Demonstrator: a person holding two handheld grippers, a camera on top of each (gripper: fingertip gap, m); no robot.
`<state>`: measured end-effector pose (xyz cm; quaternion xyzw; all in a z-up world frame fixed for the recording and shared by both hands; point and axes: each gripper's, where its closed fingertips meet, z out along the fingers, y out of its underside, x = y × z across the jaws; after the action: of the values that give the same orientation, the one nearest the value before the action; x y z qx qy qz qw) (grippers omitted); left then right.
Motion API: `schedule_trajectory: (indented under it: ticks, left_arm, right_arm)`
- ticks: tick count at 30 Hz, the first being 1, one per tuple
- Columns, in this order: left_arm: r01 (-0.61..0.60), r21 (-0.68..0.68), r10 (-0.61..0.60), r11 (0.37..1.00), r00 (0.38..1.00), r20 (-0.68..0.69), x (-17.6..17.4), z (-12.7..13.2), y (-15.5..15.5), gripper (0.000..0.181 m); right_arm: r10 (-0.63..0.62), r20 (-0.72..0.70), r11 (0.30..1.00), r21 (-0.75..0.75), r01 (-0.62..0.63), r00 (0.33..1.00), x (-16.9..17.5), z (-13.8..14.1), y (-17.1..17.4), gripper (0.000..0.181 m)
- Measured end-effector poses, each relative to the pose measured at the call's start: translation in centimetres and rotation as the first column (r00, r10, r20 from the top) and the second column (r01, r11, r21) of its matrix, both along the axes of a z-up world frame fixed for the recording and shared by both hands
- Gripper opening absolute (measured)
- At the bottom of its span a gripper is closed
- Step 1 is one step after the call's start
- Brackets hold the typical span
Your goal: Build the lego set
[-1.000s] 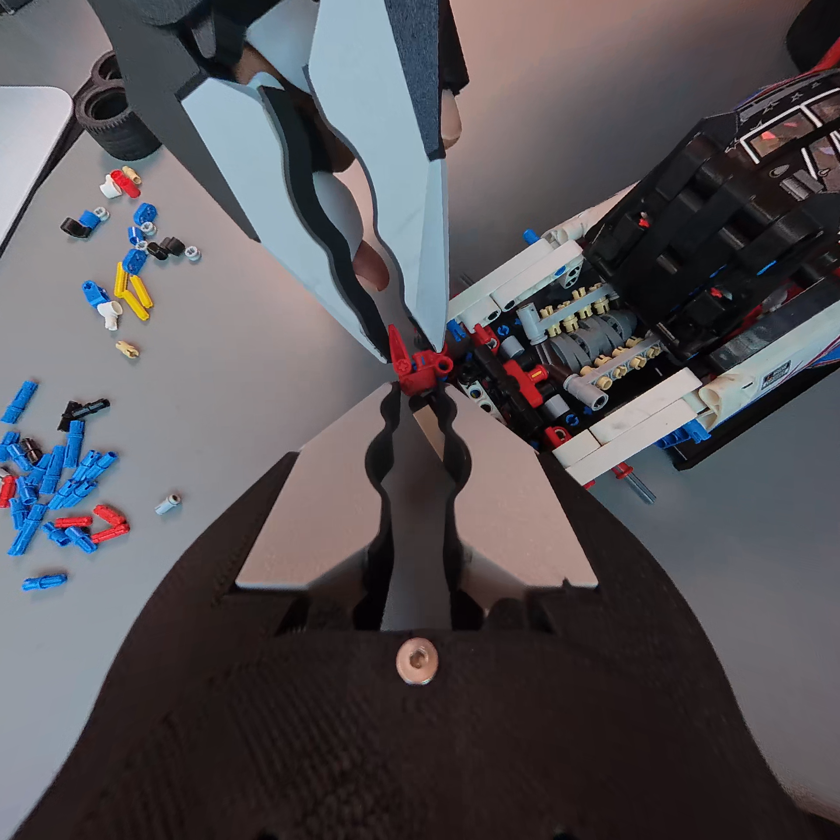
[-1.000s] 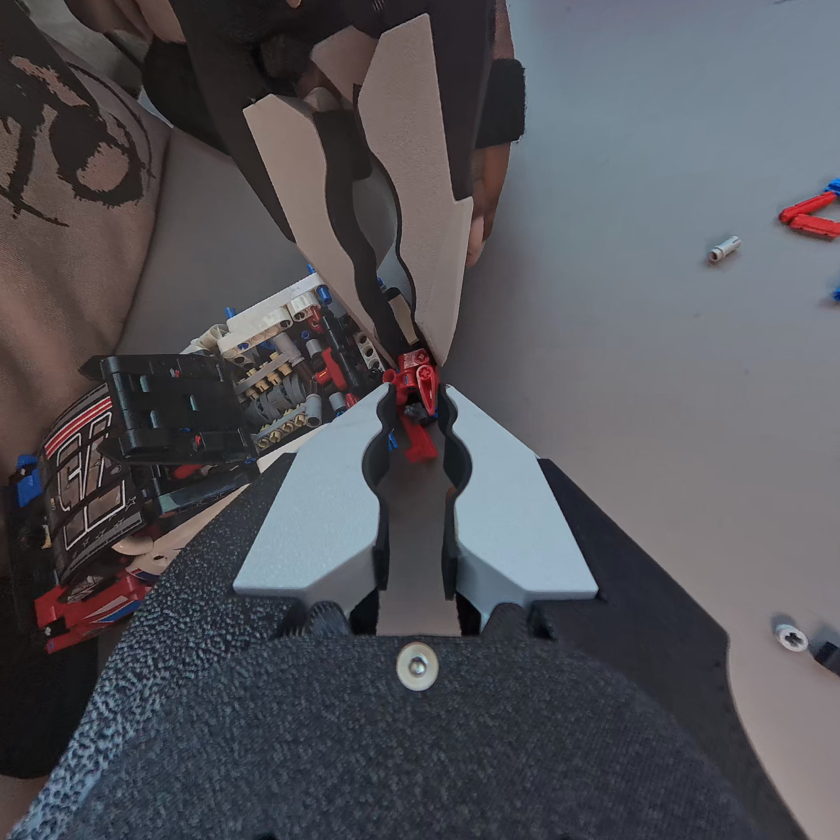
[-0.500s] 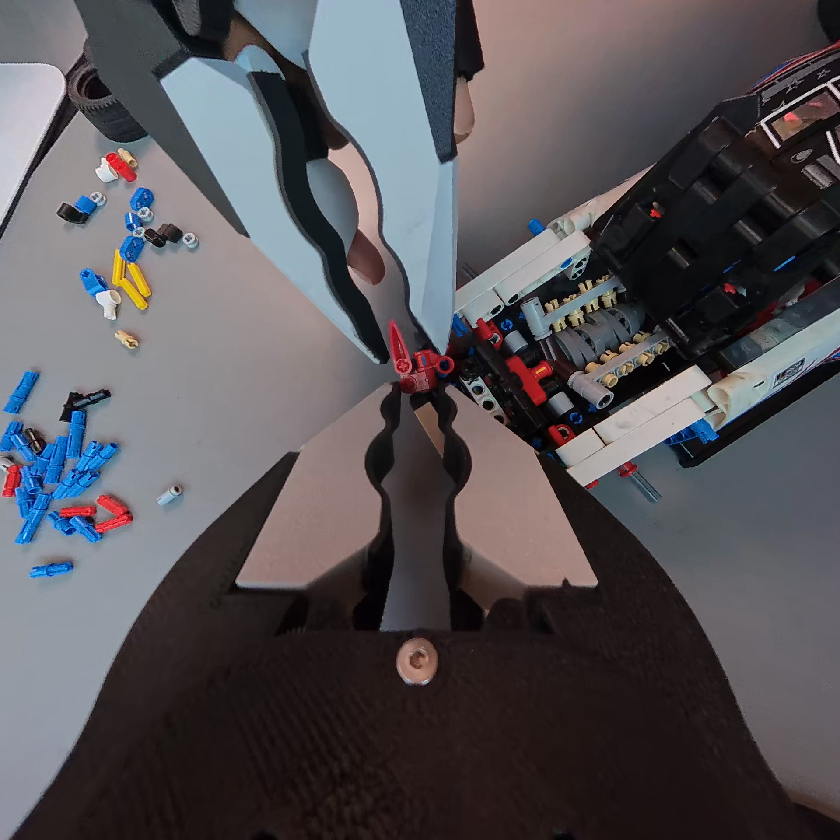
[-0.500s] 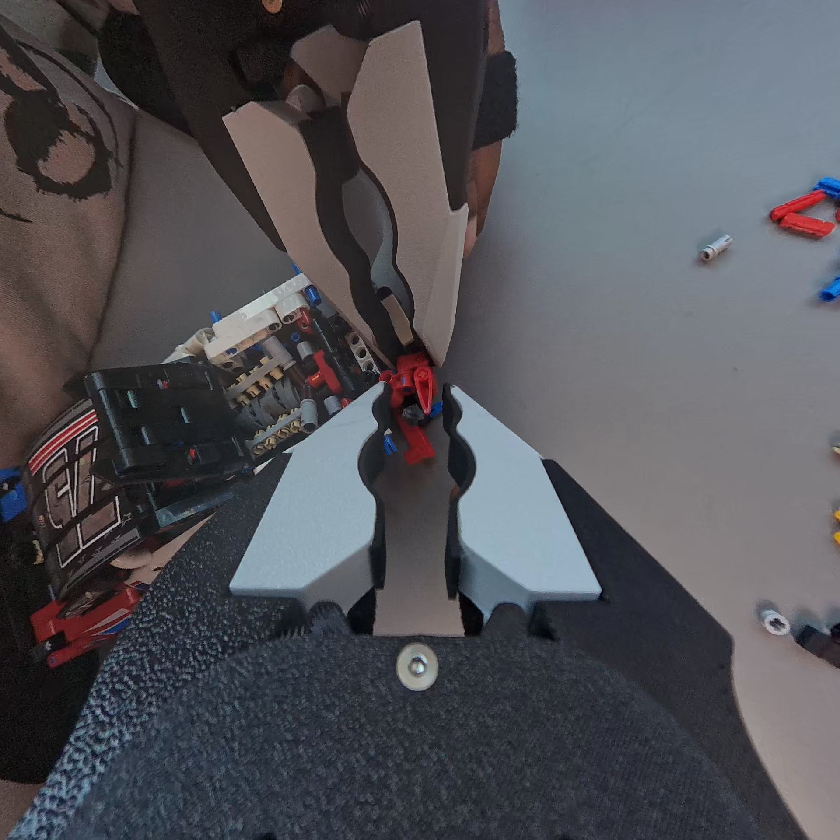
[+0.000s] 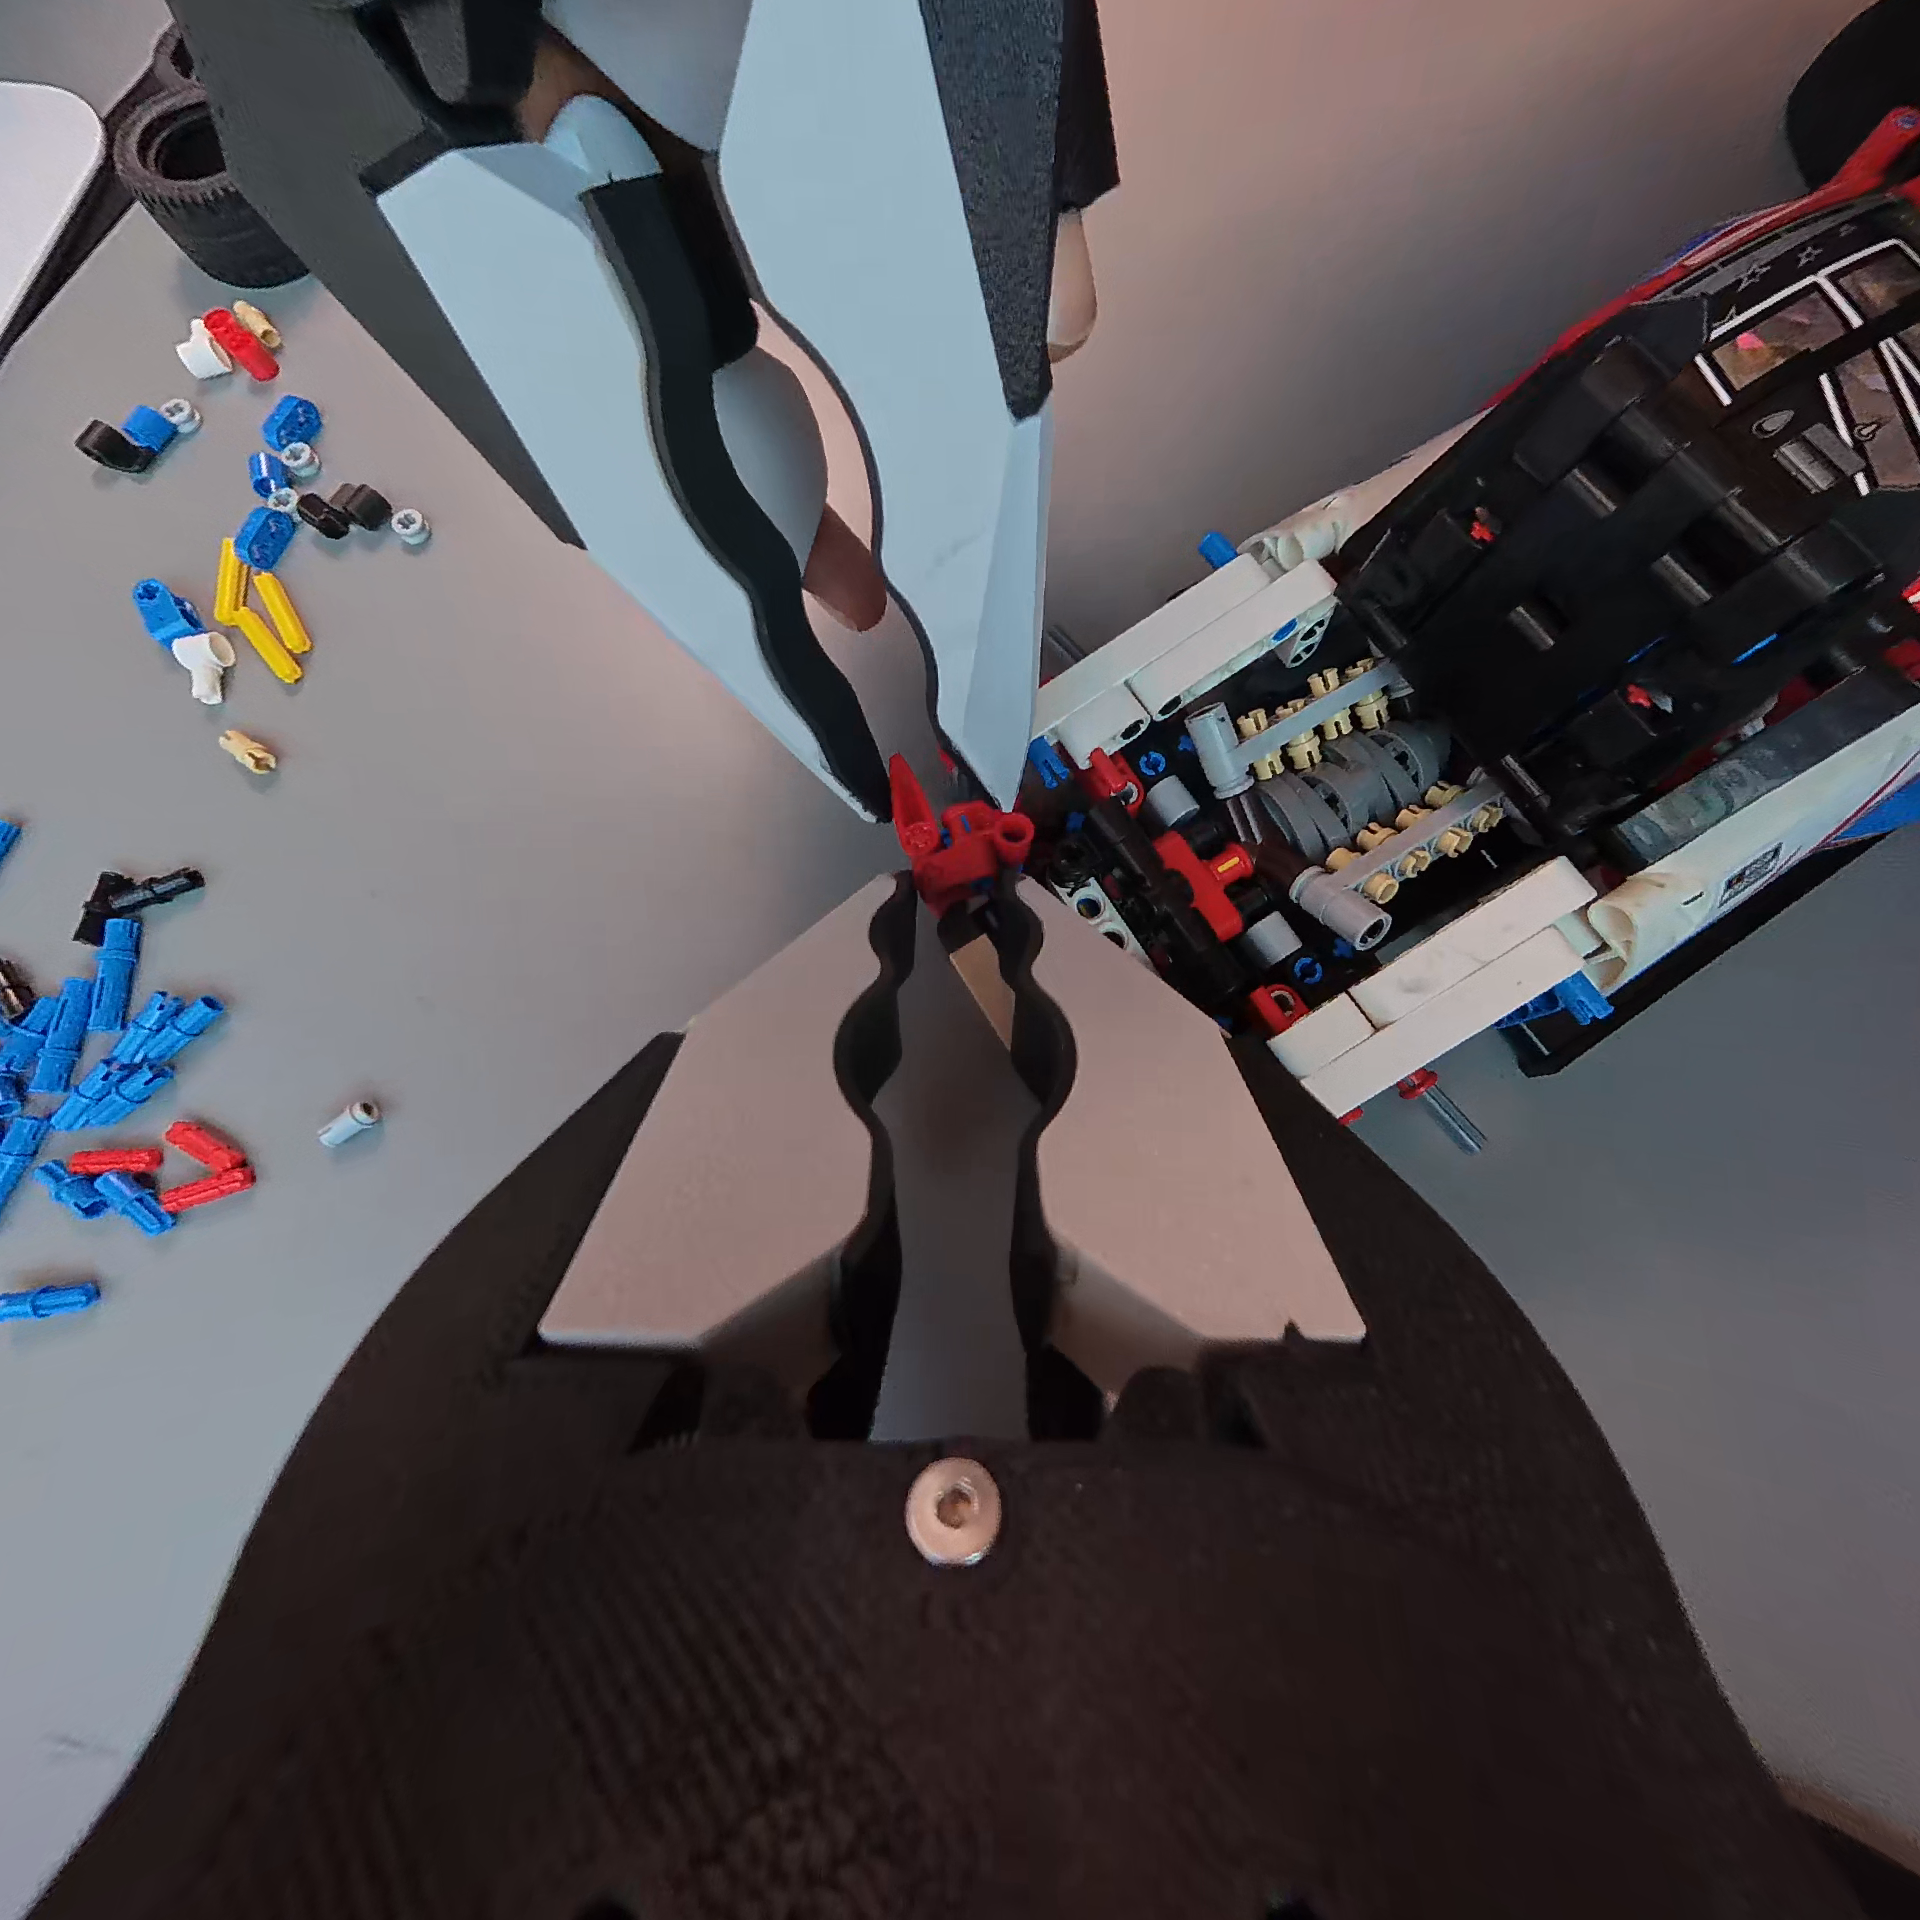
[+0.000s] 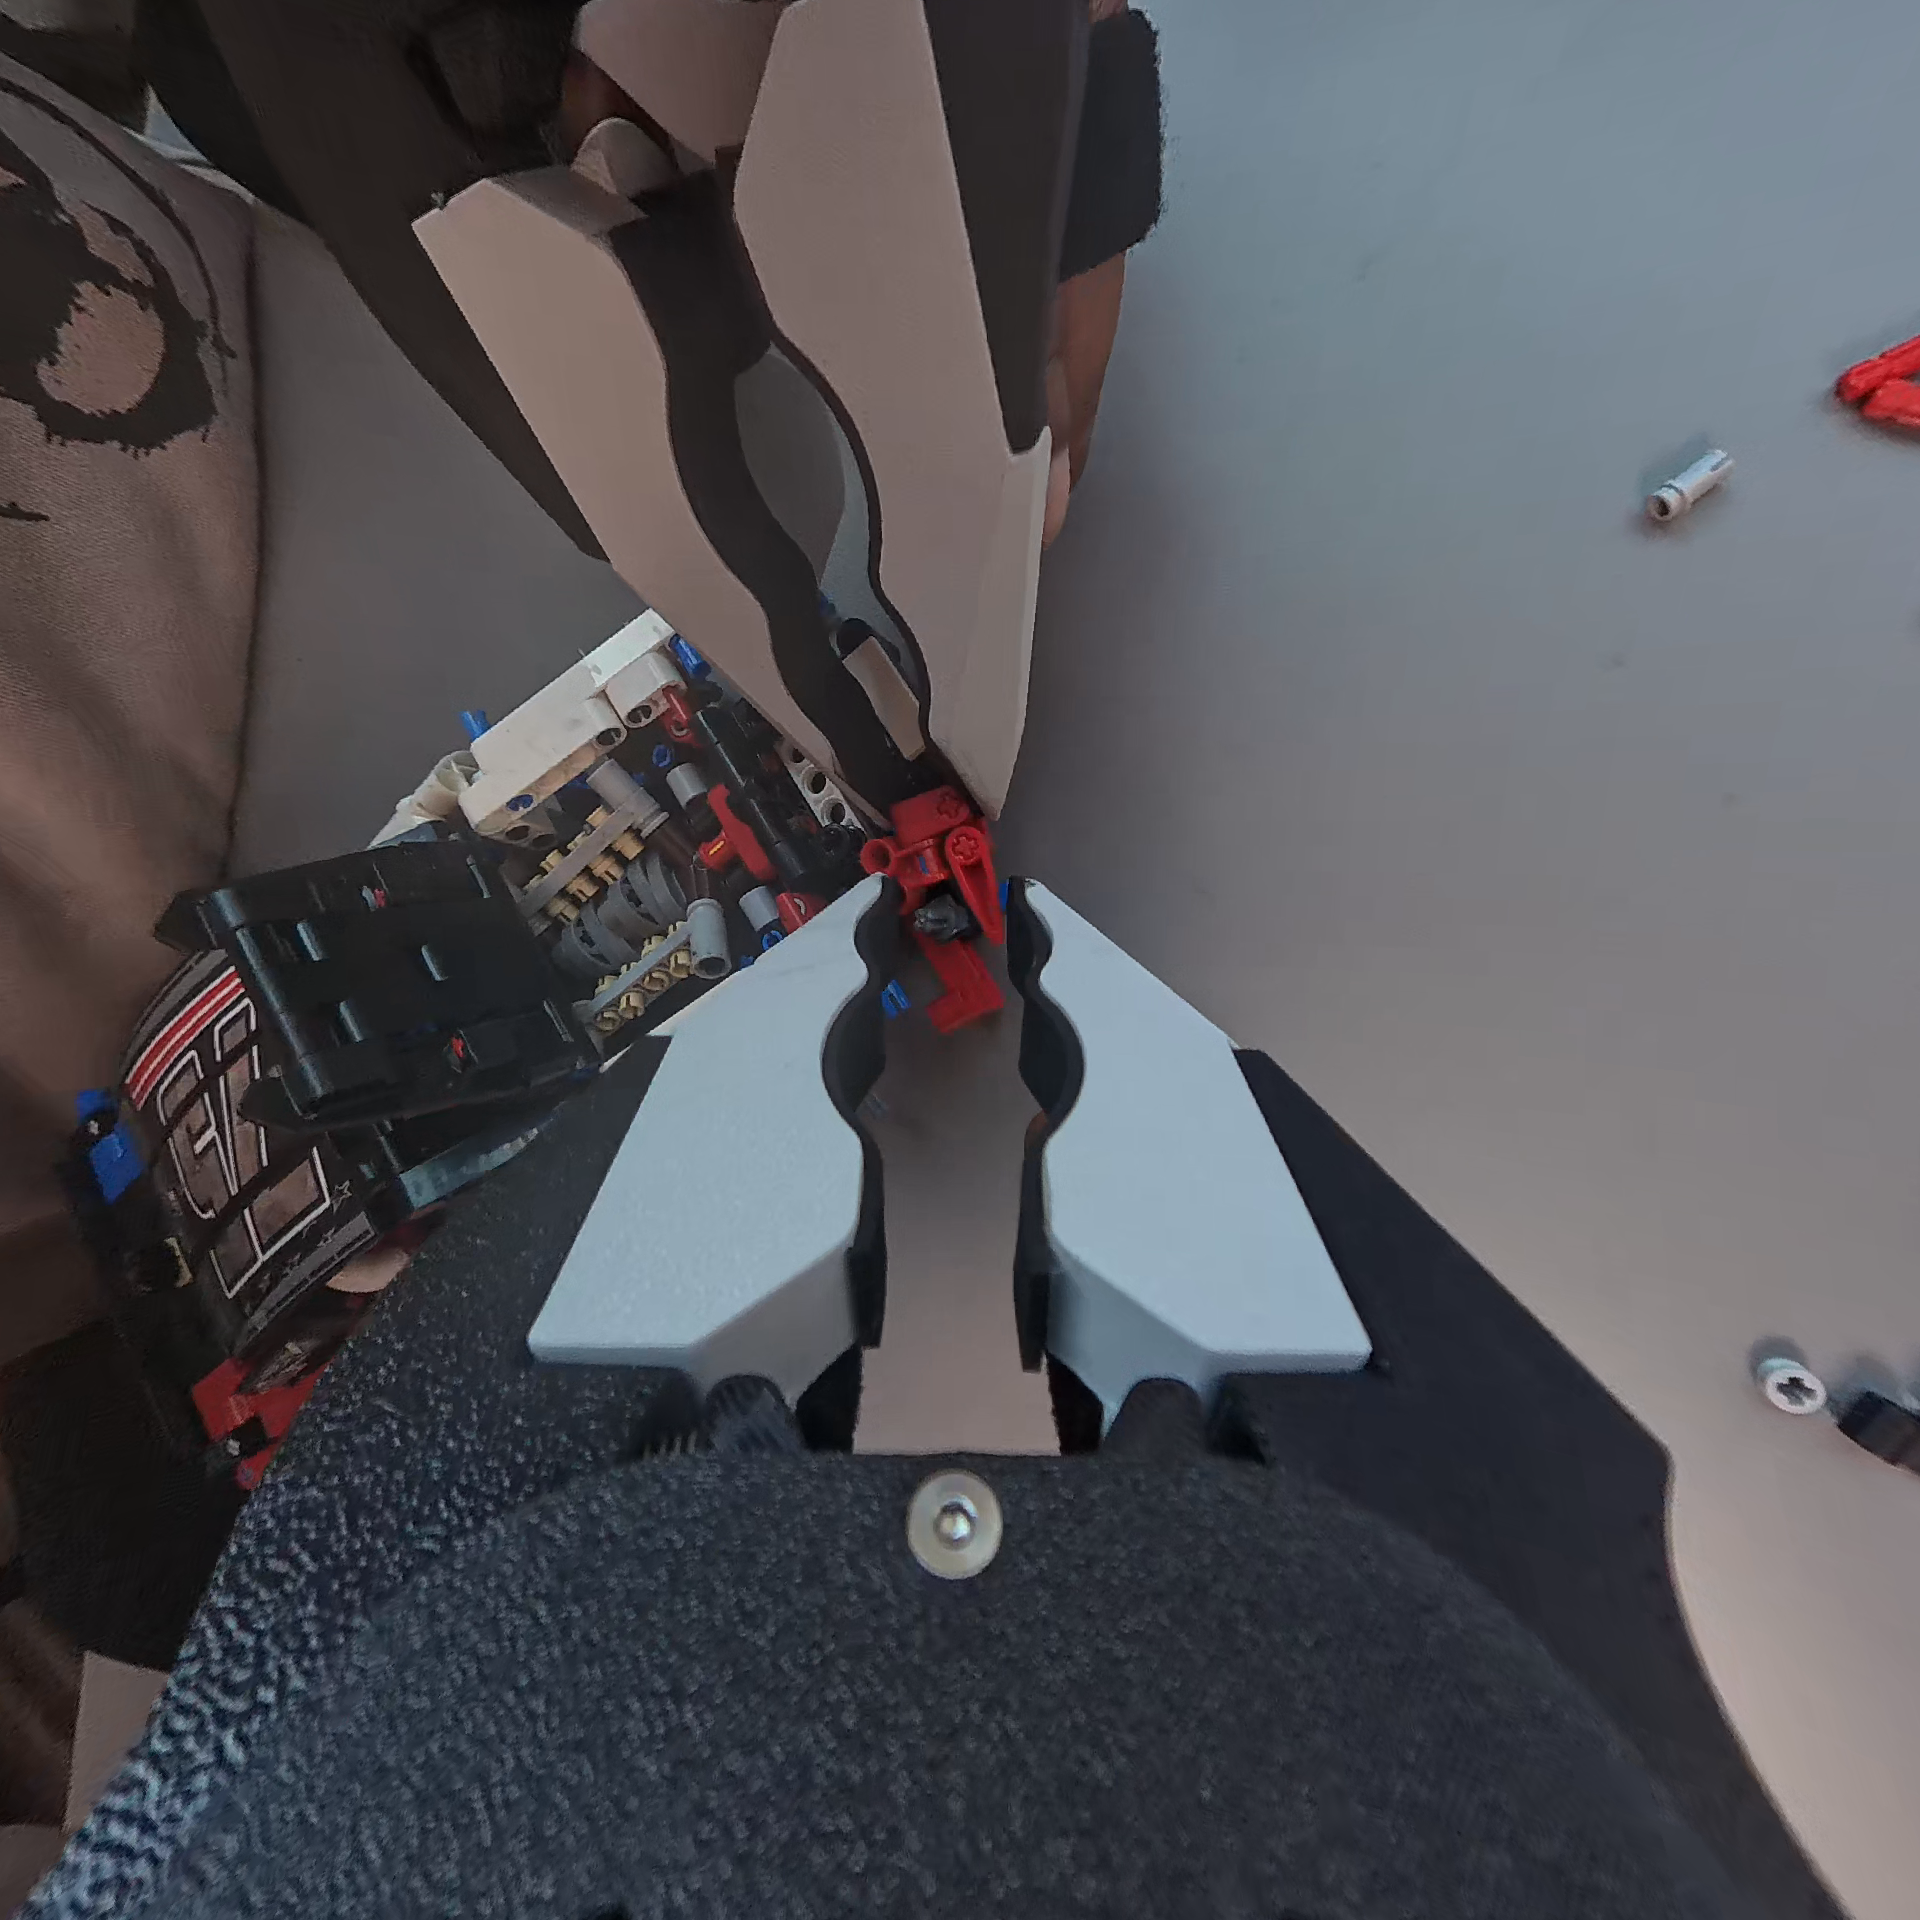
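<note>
A small red Lego subassembly is held in the air between both grippers, just off the open rear end of the black, white and red Lego car. My left gripper is shut on its lower end. My right gripper comes in from the top of the left wrist view and pinches the upper end. In the right wrist view the red subassembly sits between the tips of my right gripper, with my left gripper opposite and the car at the left.
Loose pieces lie on the grey table at the left: blue pins, red pins, yellow pieces, a grey pin. A black tyre stands at the far left. A person's torso is close behind the car. My left and right fingertips are right by each other. From either gripper's tips it is about 12 cm to the grey pin. The right camera catches it too, in the right wrist view.
Both grippers stay on the red subassembly and have shifted only a little. The right gripper's tips stand slightly wider apart than a second ago.
</note>
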<state>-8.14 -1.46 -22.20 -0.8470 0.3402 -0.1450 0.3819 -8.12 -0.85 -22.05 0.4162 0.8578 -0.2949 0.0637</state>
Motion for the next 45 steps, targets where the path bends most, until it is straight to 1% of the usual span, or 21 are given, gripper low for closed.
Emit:
schedule_trajectory:
  ticks: [1, 5, 8, 12, 22, 25, 33, 38, 41, 42, 45]
  left_arm:
    - [0.002, -0.004, -0.002, 1.000, 1.000, -0.006, 0.0, 0.0, 0.0, 0.013]
    - [0.015, -0.027, -0.017, 1.000, 0.998, -0.062, -0.1, -0.6, -0.4, 0.013]
    - [0.017, -0.004, -0.018, 1.000, 0.996, -0.090, -0.1, -0.4, -0.4, 0.013]
    - [0.020, -0.017, -0.021, 1.000, 0.997, -0.077, 0.1, -0.5, -0.4, 0.013]
    - [0.023, -0.007, -0.024, 1.000, 0.991, -0.131, 0.3, -0.5, -0.6, 0.013]
    - [0.028, 0.001, -0.027, 1.000, 0.989, -0.145, 0.4, -0.5, -0.6, 0.013]
    - [0.071, 0.039, -0.066, 0.997, 0.989, -0.133, 0.7, -0.5, -0.8, 0.013]
    - [0.068, 0.057, -0.066, 0.996, 0.997, -0.044, 0.9, -0.3, -0.9, 0.013]
    - [0.065, 0.004, -0.065, 0.998, 0.995, 0.071, 1.1, 0.0, -1.1, 0.014]
    - [0.066, -0.013, -0.064, 0.998, 0.991, 0.114, 1.1, 0.2, -1.2, 0.013]
    - [0.072, -0.045, -0.064, 0.996, 0.984, 0.166, 1.0, 0.3, -1.5, 0.013]
  right_arm:
    - [-0.002, 0.003, 1.000, 0.004, 0.002, 1.000, 0.0, 0.0, 0.0, 0.017]
    - [-0.042, 0.024, 0.999, -0.007, 0.042, 0.999, -0.3, 0.3, -0.4, 0.015]
    - [-0.028, 0.016, 0.999, 0.023, 0.028, 0.999, -0.1, 0.2, -0.4, 0.016]
    - [-0.035, 0.014, 0.999, 0.025, 0.034, 0.999, 0.1, 0.2, -0.5, 0.016]
    - [0.013, 0.007, 0.992, 0.128, -0.014, 1.000, 0.5, 0.2, -0.8, 0.016]
    - [0.036, -0.018, 0.985, 0.168, -0.033, 0.999, 0.6, 0.3, -0.8, 0.015]
    - [0.060, -0.046, 0.974, 0.219, -0.048, 0.997, 0.9, 0.3, -1.2, 0.015]
    - [0.018, -0.042, 0.978, 0.207, -0.009, 0.999, 1.0, 0.3, -1.3, 0.015]
    - [0.034, -0.043, 0.976, 0.219, -0.024, 0.999, 1.0, 0.3, -1.4, 0.015]
    - [0.046, -0.032, 0.969, 0.243, -0.037, 0.998, 1.2, 0.0, -1.2, 0.012]
    - [0.050, -0.037, 0.970, 0.239, -0.039, 0.998, 1.1, -0.1, -1.5, 0.012]
